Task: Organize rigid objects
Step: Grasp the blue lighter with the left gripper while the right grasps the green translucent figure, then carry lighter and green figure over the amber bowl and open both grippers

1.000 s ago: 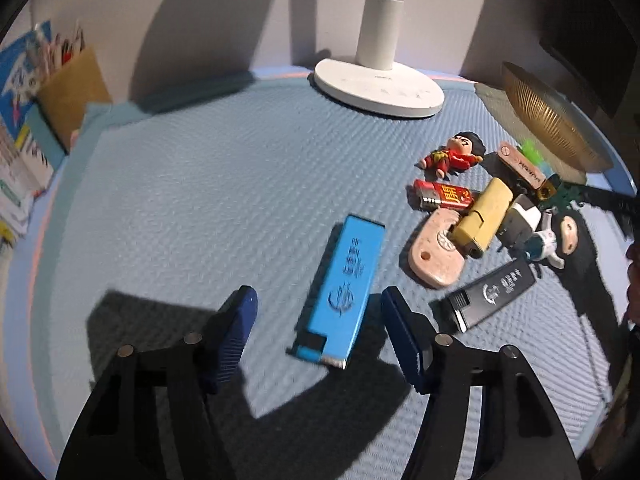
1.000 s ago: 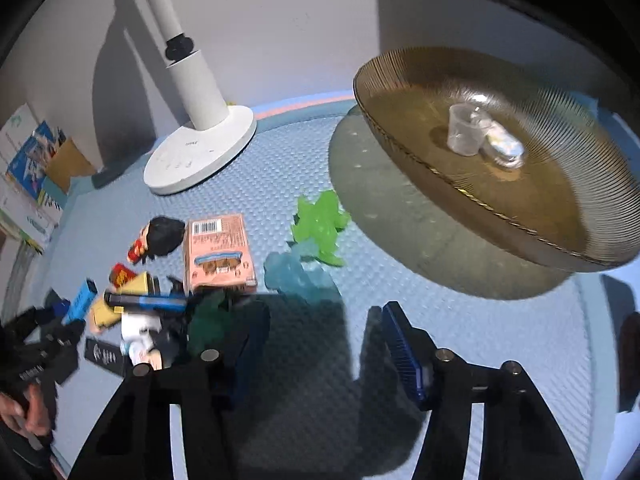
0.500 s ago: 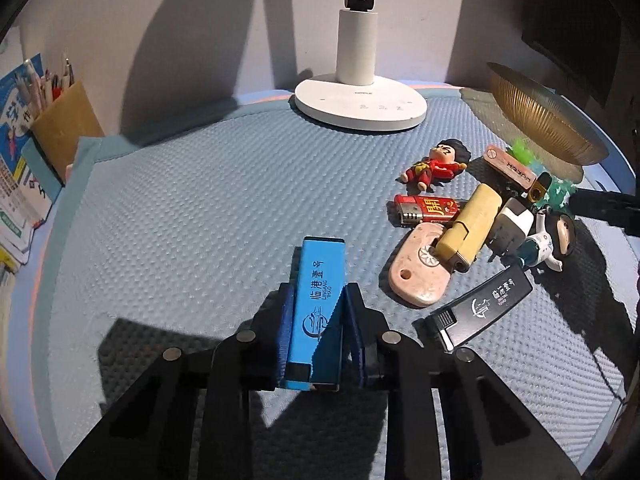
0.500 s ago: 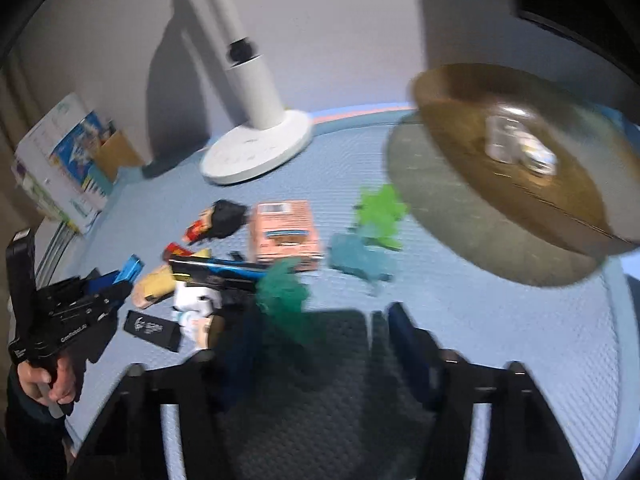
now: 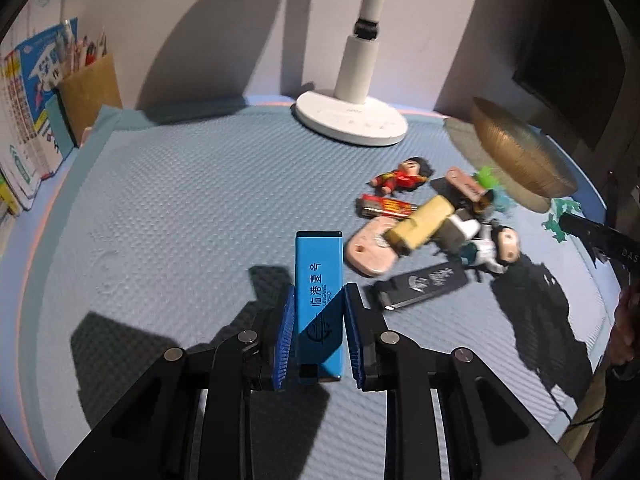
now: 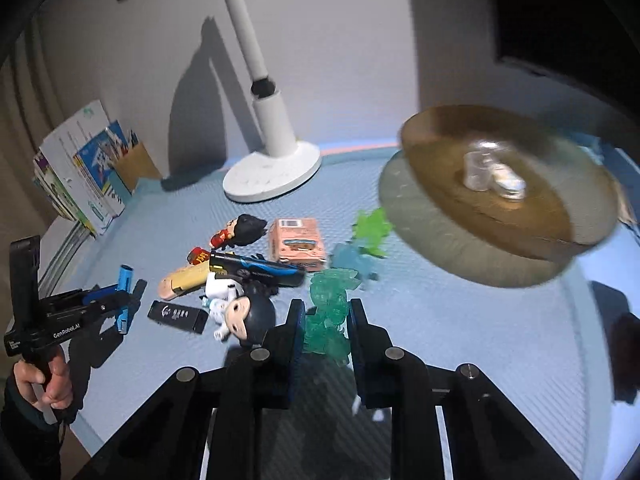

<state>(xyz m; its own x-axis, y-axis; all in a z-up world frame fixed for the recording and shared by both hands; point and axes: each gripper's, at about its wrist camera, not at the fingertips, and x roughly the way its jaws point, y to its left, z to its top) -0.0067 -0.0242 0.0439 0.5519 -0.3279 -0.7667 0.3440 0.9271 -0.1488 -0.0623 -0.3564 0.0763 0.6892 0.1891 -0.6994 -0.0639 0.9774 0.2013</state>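
Note:
My left gripper (image 5: 318,316) is shut on a blue lighter (image 5: 319,280) and holds it above the blue mat (image 5: 180,208); it also shows in the right wrist view (image 6: 124,300). My right gripper (image 6: 324,320) is shut on a translucent green figure (image 6: 328,312), lifted off the mat. A pile of small items lies on the mat: a red doll (image 5: 404,176), a red lighter (image 5: 386,206), a yellow lighter (image 5: 422,222), a pink oval piece (image 5: 370,246), a black lighter (image 5: 424,284) and a big-headed figurine (image 6: 248,316).
A white lamp base (image 5: 352,118) stands at the back. A ribbed amber plate (image 6: 504,200) holding a small clear cup (image 6: 478,168) sits at the right. A pink box (image 6: 298,242), a black-blue lighter (image 6: 256,268) and green figures (image 6: 372,230) lie nearby. Books and a pencil holder (image 5: 86,88) stand left.
My left gripper closed on the blue lighter and lifted it. My right gripper closed on the green figure and raised it, pulling back from the plate.

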